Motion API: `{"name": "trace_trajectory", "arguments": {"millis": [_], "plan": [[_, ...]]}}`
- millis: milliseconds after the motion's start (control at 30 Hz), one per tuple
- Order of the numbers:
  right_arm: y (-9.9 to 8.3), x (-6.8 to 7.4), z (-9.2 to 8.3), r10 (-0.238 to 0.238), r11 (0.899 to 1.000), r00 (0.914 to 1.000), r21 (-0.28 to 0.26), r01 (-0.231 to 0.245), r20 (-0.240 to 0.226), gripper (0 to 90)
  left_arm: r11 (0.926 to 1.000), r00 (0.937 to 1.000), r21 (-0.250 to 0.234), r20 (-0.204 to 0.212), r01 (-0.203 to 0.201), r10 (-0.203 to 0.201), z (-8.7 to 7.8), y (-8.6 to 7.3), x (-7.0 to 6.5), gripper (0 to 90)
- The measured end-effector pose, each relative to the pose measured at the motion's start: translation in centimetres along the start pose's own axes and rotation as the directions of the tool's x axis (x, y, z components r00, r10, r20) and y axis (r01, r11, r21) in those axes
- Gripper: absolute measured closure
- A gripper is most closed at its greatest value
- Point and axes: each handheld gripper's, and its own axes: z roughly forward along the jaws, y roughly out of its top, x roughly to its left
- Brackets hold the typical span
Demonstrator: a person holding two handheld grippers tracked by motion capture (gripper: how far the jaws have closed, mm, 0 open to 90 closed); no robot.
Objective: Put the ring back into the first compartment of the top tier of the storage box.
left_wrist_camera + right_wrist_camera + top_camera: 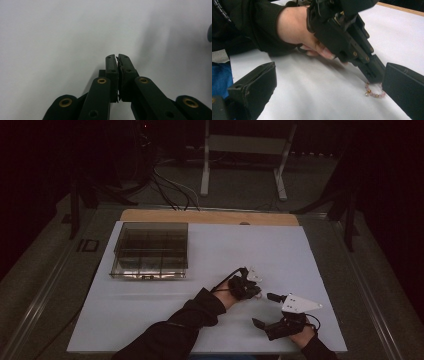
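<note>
The left gripper [372, 73] points down, jaws closed on one end of the bracelet [374, 93]. The rest trails along the table [317, 95] toward the right gripper [267, 310], which waits just beside it, jaws open.

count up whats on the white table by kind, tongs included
tongs: 2, the left tongs shut on the bead bracelet, the right tongs open
bead bracelet: 1, pink beads with gold ones
clear compartment box: 1, far left on the white table
total: 4
</note>
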Motion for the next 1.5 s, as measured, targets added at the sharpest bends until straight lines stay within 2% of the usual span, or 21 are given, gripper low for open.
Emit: {"name": "trace_trajectory", "arguments": {"millis": [167, 533, 700, 1133, 1500], "plan": [[0.0, 0.0, 0.0, 0.001, 1.0, 1.0, -0.001, -0.001, 0.001, 0.0, 0.9997, 0.9997, 0.003, 0.002, 0.023, -0.023, -0.4, 0.2, 0.1, 89.9], [0.0, 0.0, 0.0, 0.002, 1.0, 1.0, 0.0, -0.002, 0.003, 0.0, 0.9997, 0.9994, -0.017, -0.027, 0.02, -0.02, -2.1, 0.5, 0.4, 89.9], [0.0, 0.0, 0.0, 0.001, 1.0, 1.0, 0.001, -0.001, 0.003, 0.0, 0.9989, 0.9992, -0.033, -0.017, 0.034, -0.035, -3.1, 0.6, 0.6, 89.9], [-0.1, 0.0, 0.0, 0.003, 1.0, 1.0, 0.001, -0.003, 0.003, 0.0, 0.9978, 0.9991, -0.057, -0.024, 0.033, -0.034, -5.6, 0.7, 0.8, 89.8], [-0.1, 0.0, 0.0, 0.002, 1.0, 1.0, 0.003, -0.002, 0.004, 0.0, 0.9977, 0.9986, -0.051, -0.028, 0.044, -0.045, -7.2, 0.4, 1.2, 89.8]]}}
